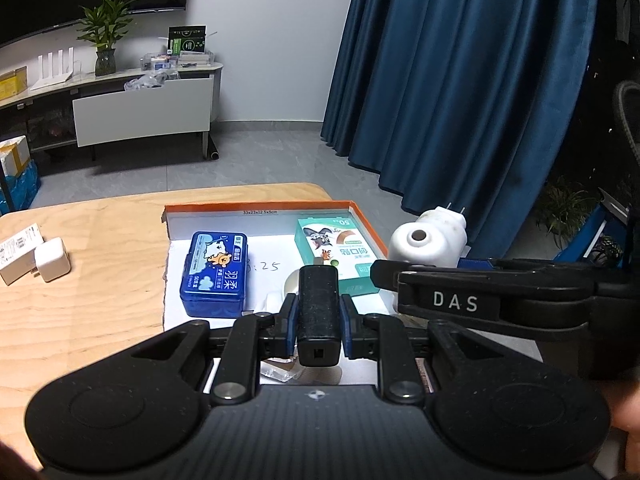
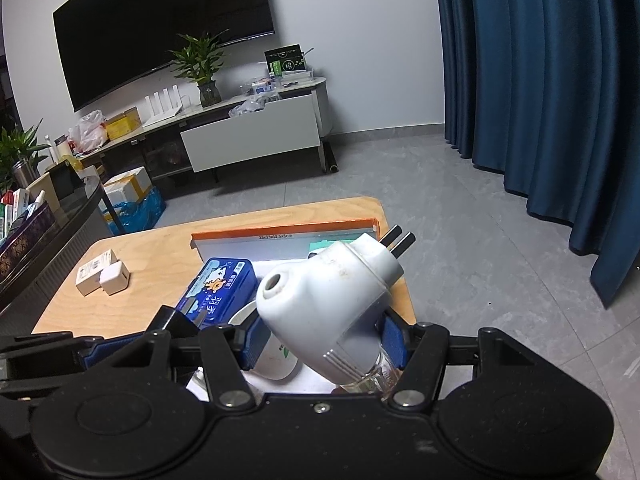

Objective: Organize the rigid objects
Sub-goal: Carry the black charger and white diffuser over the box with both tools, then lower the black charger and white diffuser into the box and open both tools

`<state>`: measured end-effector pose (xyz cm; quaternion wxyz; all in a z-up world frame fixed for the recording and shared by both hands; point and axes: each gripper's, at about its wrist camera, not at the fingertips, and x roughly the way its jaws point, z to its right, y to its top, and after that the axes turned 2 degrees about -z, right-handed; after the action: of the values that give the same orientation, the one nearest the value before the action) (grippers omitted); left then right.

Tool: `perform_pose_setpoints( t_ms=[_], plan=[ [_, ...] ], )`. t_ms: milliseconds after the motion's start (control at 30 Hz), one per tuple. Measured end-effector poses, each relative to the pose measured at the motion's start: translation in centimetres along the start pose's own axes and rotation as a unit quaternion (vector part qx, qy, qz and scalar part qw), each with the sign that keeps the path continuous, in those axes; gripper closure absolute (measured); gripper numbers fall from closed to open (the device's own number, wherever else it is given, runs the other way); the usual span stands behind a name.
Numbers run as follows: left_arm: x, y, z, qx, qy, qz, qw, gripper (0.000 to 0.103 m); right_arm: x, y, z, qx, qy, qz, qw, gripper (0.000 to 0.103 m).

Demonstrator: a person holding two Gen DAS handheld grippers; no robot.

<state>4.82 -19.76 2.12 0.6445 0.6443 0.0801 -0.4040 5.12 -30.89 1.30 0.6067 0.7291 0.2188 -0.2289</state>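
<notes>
we see the biggest risk with the white plug-in device (image 2: 326, 312): the right gripper (image 2: 320, 344) clamps it low on its body, near the clear bottle at its base, so the heavy head with the prongs leans toward the upper right of the frame and could twist out, or knock the green box (image 1: 340, 254) as it comes down. the left gripper (image 1: 319, 316) is closed tight on a small black block (image 1: 318, 304), which is slim and could pivot between the pads. both grippers tilt downward over the orange-rimmed tray (image 1: 256, 205), side by side and close, so they may bump each other. the blue case (image 1: 216, 274) already lies in the tray at centre left; a white adapter (image 1: 52, 259) waits on the wooden table (image 1: 100, 320) at far left.
</notes>
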Motion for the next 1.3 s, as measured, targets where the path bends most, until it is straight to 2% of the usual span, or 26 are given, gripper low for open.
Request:
perform_pose_setpoints(
  t_ms=[900, 1033, 1100, 1300],
  plan=[
    [0.4, -0.6, 0.0, -0.003, -0.009, -0.009, 0.9999, 0.081, 1.6, 0.5, -0.9, -0.017, -0.002, -0.018, 1.000, 0.031],
    [0.4, -0.6, 0.0, -0.002, -0.009, -0.010, 0.9999, 0.081, 1.5, 0.5, -0.8, -0.014, 0.002, -0.010, 1.000, 0.029],
    [0.4, -0.7, 0.0, -0.003, -0.008, -0.011, 0.9999, 0.081, 1.2, 0.8, -0.7, -0.009, 0.006, -0.002, 1.000, 0.022],
    [0.4, -0.7, 0.2, -0.002, -0.016, -0.012, 0.9998, 0.081, -0.1, 1.2, -0.1, 0.002, 0.003, 0.018, 1.000, 0.022]
  ],
)
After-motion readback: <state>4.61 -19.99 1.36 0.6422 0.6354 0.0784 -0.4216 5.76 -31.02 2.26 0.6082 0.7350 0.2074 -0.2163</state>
